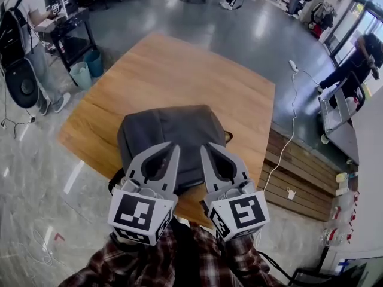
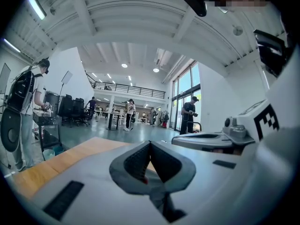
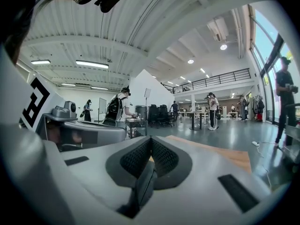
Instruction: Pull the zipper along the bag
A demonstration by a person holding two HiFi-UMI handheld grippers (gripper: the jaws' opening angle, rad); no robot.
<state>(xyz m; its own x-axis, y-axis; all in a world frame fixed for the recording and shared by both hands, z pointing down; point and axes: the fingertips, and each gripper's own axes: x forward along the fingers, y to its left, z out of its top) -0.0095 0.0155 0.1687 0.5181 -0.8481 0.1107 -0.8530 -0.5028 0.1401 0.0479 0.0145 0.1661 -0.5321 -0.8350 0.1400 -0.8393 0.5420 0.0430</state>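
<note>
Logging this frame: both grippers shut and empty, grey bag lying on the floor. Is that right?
Not quite. The head view shows the grey bag lying on the wooden table, not on the floor. The rest holds: the left gripper and the right gripper are both shut and empty.

No legible text; only square markers (image 1: 139,213) on left tool (image 1: 173,147), right tool (image 1: 206,147).
</note>
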